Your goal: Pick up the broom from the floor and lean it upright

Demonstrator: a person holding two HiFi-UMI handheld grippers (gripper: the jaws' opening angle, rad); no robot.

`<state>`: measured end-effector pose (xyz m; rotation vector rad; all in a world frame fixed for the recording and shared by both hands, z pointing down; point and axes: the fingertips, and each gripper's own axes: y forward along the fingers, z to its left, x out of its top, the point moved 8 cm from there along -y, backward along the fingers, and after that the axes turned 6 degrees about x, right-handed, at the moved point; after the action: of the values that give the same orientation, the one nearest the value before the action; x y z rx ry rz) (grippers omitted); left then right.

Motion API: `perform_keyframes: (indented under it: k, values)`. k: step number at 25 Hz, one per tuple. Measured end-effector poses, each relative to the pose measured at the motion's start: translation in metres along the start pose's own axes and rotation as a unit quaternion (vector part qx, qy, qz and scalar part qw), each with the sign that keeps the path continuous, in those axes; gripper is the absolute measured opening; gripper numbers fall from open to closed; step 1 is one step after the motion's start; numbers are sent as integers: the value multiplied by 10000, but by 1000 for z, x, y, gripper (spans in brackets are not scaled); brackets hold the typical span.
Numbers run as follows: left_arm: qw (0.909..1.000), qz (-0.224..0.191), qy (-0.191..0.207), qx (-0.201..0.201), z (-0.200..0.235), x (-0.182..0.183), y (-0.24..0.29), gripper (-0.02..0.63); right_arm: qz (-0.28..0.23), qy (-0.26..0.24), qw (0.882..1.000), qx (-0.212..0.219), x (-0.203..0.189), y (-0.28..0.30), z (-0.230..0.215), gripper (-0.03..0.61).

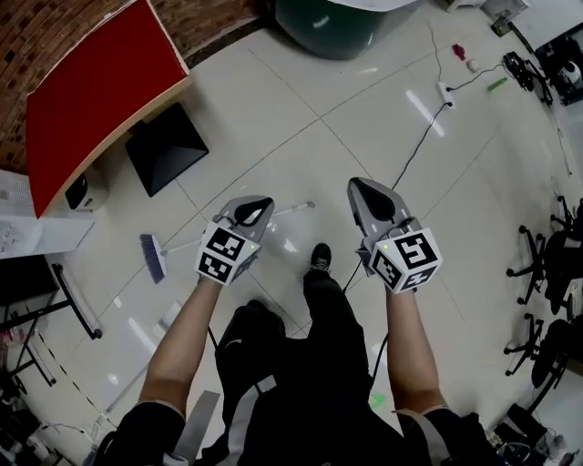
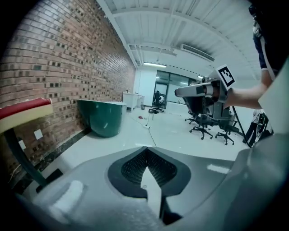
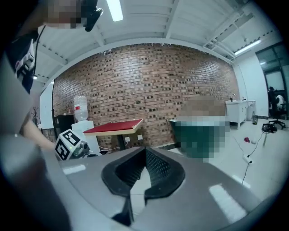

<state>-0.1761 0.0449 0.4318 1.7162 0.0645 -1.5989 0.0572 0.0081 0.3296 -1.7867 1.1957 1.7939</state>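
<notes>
The broom lies flat on the tiled floor in the head view. Its blue brush head (image 1: 153,258) is at the left, and its thin white handle (image 1: 293,208) runs right, passing under my left gripper. My left gripper (image 1: 259,206) hangs in the air above the handle, shut and empty; its own view shows the jaws closed tip to tip (image 2: 145,149). My right gripper (image 1: 358,187) is level with it to the right, above bare tiles, also shut with nothing in it (image 3: 145,149). Each gripper view looks across the room and shows no broom.
A red-topped table (image 1: 100,82) stands by the brick wall at the upper left, with a black square base (image 1: 166,146) beside it. A dark green tub (image 1: 332,27) is at the top. A power strip with cable (image 1: 444,93) and office chairs (image 1: 547,264) are at the right. The person's shoe (image 1: 319,258) stands between the grippers.
</notes>
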Motion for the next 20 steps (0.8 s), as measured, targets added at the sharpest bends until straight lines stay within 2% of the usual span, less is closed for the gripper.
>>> perform_keyframes:
  k: [3,10,15,19,20]
  values:
    - [9996,224,109,-160,-1,-37,62,2,-22,98,9998,-186,-44,-2,-34,6]
    - [9956,692,210,-588,1,-164,205,2,53,179,9985,-514,-171,13,-104,5]
    - [9925,918,312,-740,6,-244,296,2,170,13,9986,-502,-247,36,-151,5]
    - [9874,1211,422,-927,6,-307,341,7,139,42,9989,-457,-303,55,-171,6]
    - [9859,1276,465,-975,5,-322,351,26,148,39,9989,-441,-315,59,-175,6]
